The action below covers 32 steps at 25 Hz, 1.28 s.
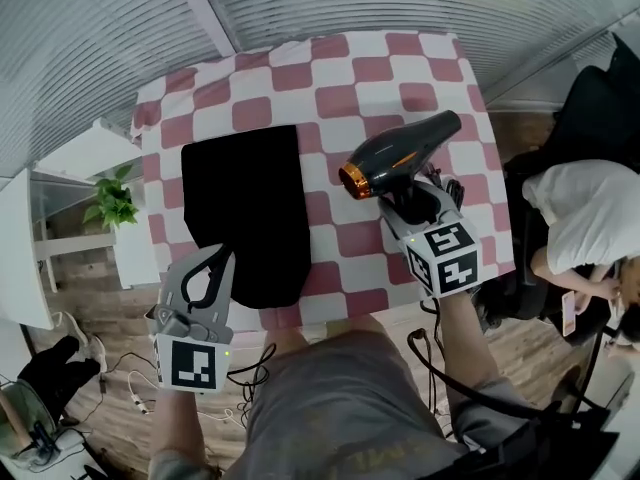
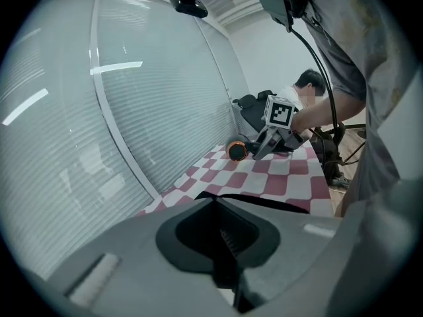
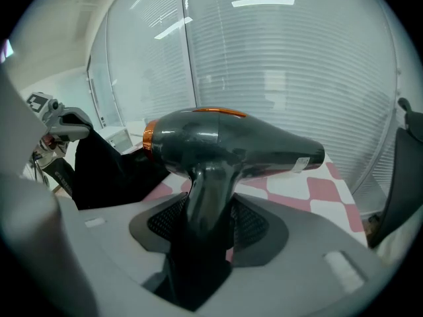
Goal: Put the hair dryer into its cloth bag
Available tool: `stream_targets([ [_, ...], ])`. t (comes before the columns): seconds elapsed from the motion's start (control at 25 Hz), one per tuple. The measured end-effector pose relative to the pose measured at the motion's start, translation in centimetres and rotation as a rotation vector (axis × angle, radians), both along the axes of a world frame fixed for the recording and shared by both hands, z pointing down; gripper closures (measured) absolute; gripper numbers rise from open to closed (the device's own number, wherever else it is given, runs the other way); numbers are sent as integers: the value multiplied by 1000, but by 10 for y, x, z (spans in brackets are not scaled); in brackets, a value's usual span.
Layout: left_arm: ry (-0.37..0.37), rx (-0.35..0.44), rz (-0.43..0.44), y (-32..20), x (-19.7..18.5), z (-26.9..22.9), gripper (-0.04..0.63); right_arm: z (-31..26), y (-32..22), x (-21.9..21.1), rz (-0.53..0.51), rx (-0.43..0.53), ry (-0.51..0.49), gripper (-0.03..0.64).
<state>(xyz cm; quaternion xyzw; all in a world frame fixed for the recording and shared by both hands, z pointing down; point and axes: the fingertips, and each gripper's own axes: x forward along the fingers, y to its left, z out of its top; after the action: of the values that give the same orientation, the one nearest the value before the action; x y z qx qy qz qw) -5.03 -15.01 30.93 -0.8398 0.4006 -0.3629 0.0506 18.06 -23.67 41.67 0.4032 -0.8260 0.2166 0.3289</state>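
Grey jaws of the right gripper (image 3: 205,223) were clamped on the handle of the dark hair dryer (image 1: 400,153), held over the checked table (image 1: 350,68) with its orange-ringed nozzle towards the black cloth bag (image 1: 250,198), at whose near edge the left gripper (image 1: 212,263) was kept closed.

Head view: you look steeply down on the bench (image 1: 400,68) from above its near edge.
Left gripper view: low at the bench's near-left corner, facing across it.
Right gripper view: very near the hair dryer (image 3: 225,144), over the bench's right side.
Shared: every view shows the hair dryer.
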Motion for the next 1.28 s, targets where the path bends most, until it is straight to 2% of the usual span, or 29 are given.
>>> stream_targets([
  [0.44, 52, 39, -35, 19, -7, -2, 580, -31, 43, -35, -127, 34, -105, 397],
  [0.8, 99, 57, -32, 42, -17, -1, 580, -39, 134, -74, -350, 34, -132, 399],
  [1.28, 99, 76, 21, 66, -23, 4, 580, -49, 253, -118, -604, 37, -187, 399],
])
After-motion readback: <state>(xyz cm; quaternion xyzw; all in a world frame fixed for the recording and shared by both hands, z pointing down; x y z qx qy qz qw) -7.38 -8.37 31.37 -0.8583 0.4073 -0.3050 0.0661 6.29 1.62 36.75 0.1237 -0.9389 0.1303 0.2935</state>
